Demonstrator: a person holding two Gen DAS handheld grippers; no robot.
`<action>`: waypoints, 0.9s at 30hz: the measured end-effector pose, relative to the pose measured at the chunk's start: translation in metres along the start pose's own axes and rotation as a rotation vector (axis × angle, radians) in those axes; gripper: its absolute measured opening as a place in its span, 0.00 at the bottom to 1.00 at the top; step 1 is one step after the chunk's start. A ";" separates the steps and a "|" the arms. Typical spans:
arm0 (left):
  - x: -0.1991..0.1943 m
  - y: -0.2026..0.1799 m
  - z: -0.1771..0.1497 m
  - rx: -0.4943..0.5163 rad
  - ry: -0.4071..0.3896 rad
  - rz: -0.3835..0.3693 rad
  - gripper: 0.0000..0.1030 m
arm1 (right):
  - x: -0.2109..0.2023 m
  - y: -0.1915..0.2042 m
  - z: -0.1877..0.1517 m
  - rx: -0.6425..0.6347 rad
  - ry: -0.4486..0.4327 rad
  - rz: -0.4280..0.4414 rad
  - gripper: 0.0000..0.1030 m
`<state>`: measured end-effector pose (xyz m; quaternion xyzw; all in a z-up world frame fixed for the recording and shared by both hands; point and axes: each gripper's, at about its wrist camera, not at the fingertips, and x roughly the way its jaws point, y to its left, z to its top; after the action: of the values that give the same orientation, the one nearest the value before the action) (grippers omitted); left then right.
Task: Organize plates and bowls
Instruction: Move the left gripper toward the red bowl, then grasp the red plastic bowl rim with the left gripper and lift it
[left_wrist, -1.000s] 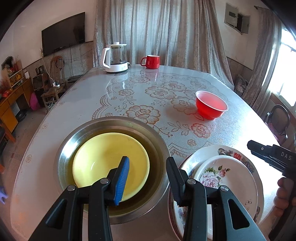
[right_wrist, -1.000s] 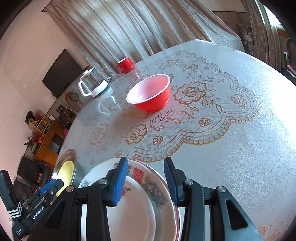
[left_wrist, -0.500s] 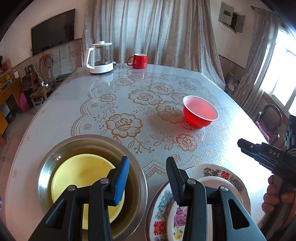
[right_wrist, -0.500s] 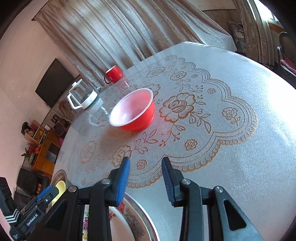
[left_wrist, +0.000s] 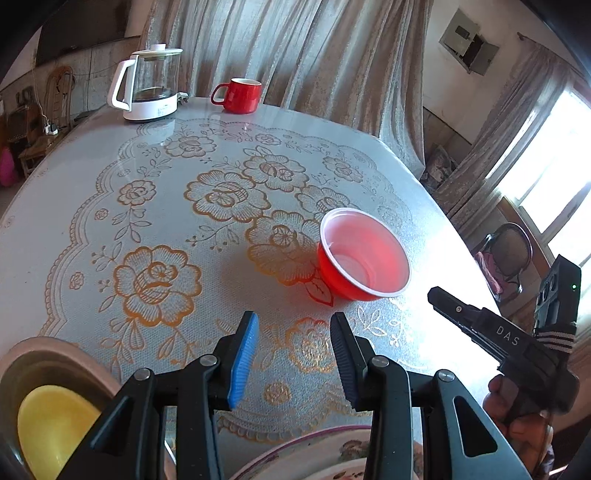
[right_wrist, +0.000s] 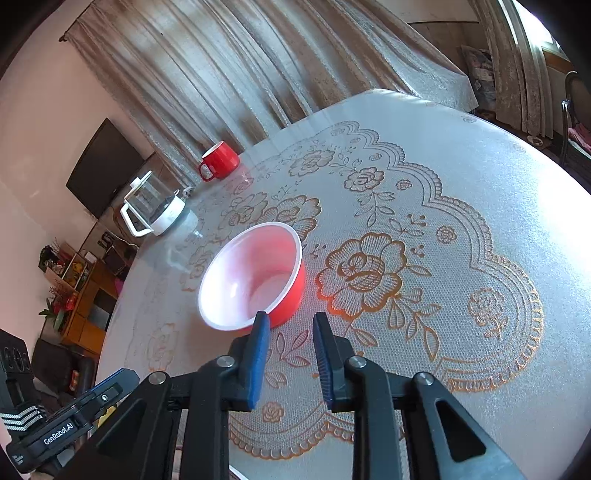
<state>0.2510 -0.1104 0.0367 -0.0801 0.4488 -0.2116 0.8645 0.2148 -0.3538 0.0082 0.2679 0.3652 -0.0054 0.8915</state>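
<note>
left wrist view: the left gripper (left_wrist: 293, 354) fills the lower centre of the frame, its two blue-padded fingers (left_wrist: 243, 360) standing part-way apart with only the patterned table cover (left_wrist: 155, 236) showing in the gap; nothing is held. the red bowl (left_wrist: 364, 254) stands upright on the cover at centre right, above and to the right of the fingertips, clear of them. at the lower left edge, a steel basin (left_wrist: 48, 360) holds a yellow bowl (left_wrist: 48, 428), both cut off by the frame and partly hidden by the gripper body. along the bottom edge, between the gripper's arms, the rim of a floral plate (left_wrist: 295, 446) shows. at the upper left, on the far side of the table, stand a glass kettle (left_wrist: 149, 88) on a white base and, just right of it, a red mug (left_wrist: 240, 95). at the right edge, the right gripper (left_wrist: 436, 295) enters side-on, carried by a hand (left_wrist: 517, 410) at lower right.

right wrist view: the right gripper (right_wrist: 288, 323) sits at lower centre, its jaws closing to a narrow gap, with bare table cover (right_wrist: 461, 229) between them and nothing gripped. the red bowl (right_wrist: 255, 275) lies just above and left of the fingertips; the left finger's tip (right_wrist: 261, 321) overlaps the bowl's near rim in the picture, and whether it touches cannot be told. the kettle (right_wrist: 153, 206) and mug (right_wrist: 219, 160) appear at the upper left. the left gripper's body (right_wrist: 74, 417) shows at the lower left corner.
</note>
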 end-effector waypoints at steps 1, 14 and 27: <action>0.005 -0.001 0.005 -0.007 -0.001 -0.008 0.38 | 0.004 -0.001 0.003 0.004 0.004 0.000 0.22; 0.080 -0.018 0.044 -0.071 0.077 -0.087 0.27 | 0.050 -0.011 0.028 0.057 0.055 0.021 0.20; 0.060 -0.010 0.030 -0.073 0.077 -0.068 0.11 | 0.048 0.006 0.019 0.021 0.082 0.054 0.12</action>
<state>0.3030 -0.1473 0.0128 -0.1187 0.4864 -0.2271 0.8353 0.2630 -0.3491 -0.0091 0.2872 0.3940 0.0259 0.8727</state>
